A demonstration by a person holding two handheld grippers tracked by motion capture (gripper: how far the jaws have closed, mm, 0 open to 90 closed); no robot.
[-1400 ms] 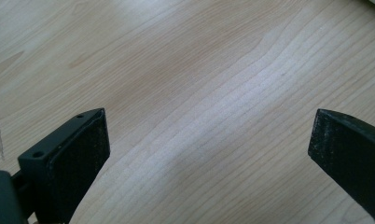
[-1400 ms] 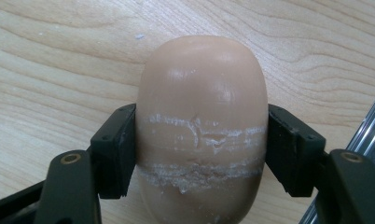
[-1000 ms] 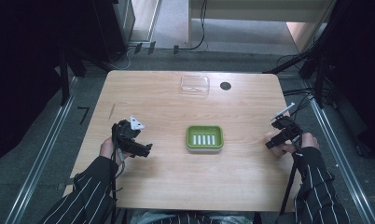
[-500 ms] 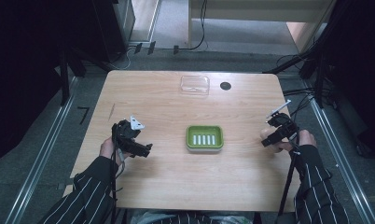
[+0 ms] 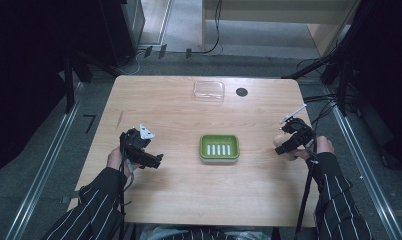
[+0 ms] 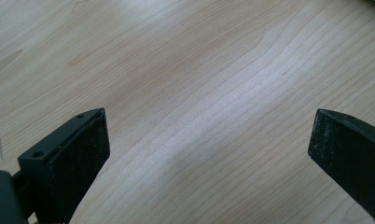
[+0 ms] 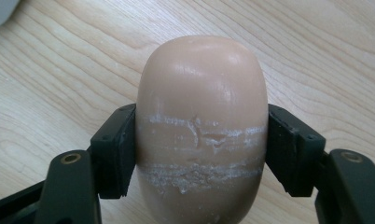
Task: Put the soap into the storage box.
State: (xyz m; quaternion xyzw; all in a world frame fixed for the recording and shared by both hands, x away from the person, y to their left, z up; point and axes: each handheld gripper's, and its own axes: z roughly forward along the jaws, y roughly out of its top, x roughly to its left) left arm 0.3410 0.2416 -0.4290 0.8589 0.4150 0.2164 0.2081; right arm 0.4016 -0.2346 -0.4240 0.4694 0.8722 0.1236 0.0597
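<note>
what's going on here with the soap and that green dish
A person at a wooden table holds a tool in each hand. The right tool is shut on a tan bar of soap, right of the green soap dish. The left tool is open above bare wood. A clear lid lies at the far edge.

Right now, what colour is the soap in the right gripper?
Pale peach-beige soap with whitish scuff lines; clearest in the right gripper view.

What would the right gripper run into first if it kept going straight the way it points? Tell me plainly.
Probably the green soap dish. The right gripper, shut on the bar of soap, points left across the table towards the dish, with bare wood between. It may be angled down enough to reach the tabletop first; depth is unclear.
</note>
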